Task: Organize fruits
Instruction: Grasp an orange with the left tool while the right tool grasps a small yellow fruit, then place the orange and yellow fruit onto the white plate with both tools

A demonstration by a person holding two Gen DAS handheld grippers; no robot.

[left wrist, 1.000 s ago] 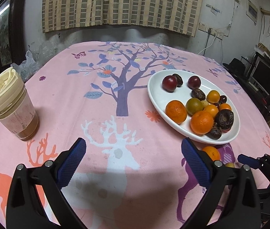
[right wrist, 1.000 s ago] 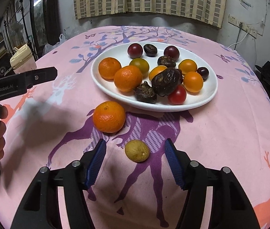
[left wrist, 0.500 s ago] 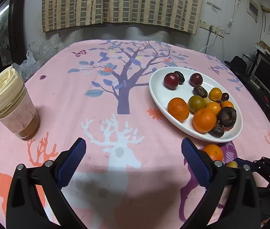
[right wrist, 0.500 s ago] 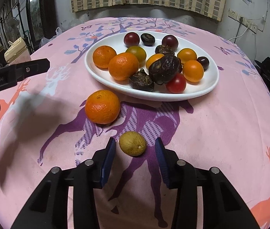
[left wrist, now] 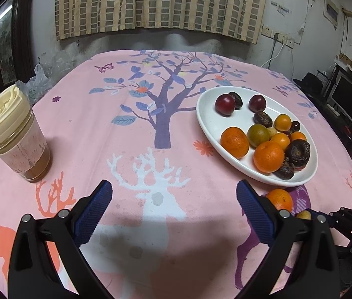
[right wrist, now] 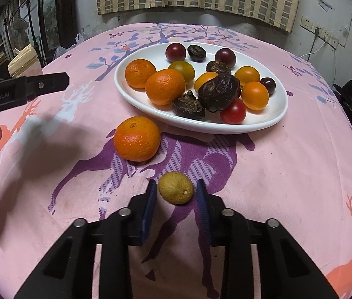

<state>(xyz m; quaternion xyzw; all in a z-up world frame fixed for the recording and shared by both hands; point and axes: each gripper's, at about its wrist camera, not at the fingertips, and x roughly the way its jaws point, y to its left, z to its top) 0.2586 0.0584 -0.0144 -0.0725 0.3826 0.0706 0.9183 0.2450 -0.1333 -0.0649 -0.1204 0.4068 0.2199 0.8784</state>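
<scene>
Pink cloth (left wrist: 131, 134) printed with a tree and deer covers the round table under a checked curtain. From my left tongs (left wrist: 173, 210), which hang wide apart and hold nothing, a lidded cup (left wrist: 16, 137) stands ahead to the left, and the white plate (left wrist: 207, 118) of mixed fruit lies ahead to the right. From my right tongs (right wrist: 176, 208), the small yellow-green fruit (right wrist: 176, 187) sits on the cloth between the blue pads (right wrist: 148, 209), which stand narrow, close on each side; I cannot tell whether they touch it. A loose mandarin (right wrist: 137, 138) lies ahead to the left, just short of the plate (right wrist: 126, 92). My worry: only the tips flank this round fruit, so a squeeze could pop it forward toward the mandarin, or crush it if it is soft.
</scene>
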